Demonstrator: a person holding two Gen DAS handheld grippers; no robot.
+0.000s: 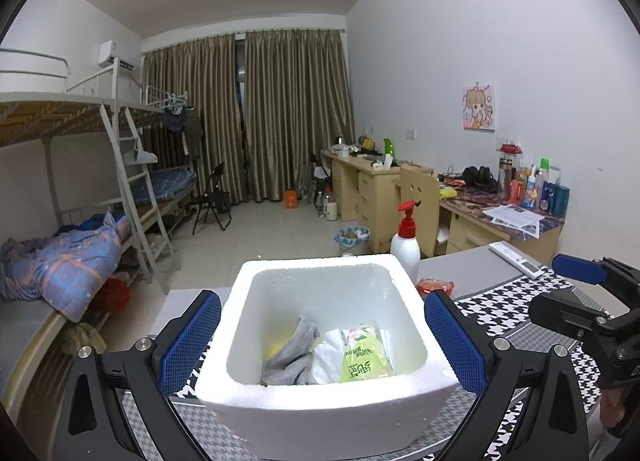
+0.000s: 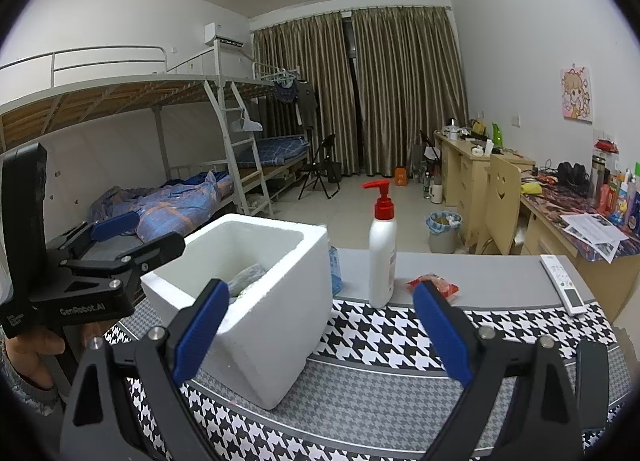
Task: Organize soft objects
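Left hand-held gripper point(image 1: 322, 345): jaws spread wide to either side of the foam box, blue pads just beside its walls, not pressing; nothing grasped.
Right hand-held gripper point(image 2: 320, 335): jaws wide apart, empty, hovering over the table with the red packet just beyond the right pad.
Foam box point(image 1: 320, 401): white polystyrene, thick pebbly walls, rounded square mouth; light and crumbly by the look, best not squeezed hard.
Contents: grey sock point(image 1: 294, 353), limp and crumpled; white tissue pack point(image 1: 330, 357); green-yellow tissue pack point(image 1: 364, 353), glossy film, leaning on the inner wall.
Red packet point(image 2: 434, 283): crinkled soft wrapper, lying on the grey part of the table near the pump bottle point(image 2: 382, 257); probably the last soft piece outside.
Next step, as judged: reach right gripper forward past the rigid bottle, pinch packet across its middle, lift clear, drop into box while left steadies it.
Table point(image 2: 380, 341): houndstooth cloth, flat, slightly grippy weave.
Remote point(image 2: 562, 283): hard plastic, leave alone.
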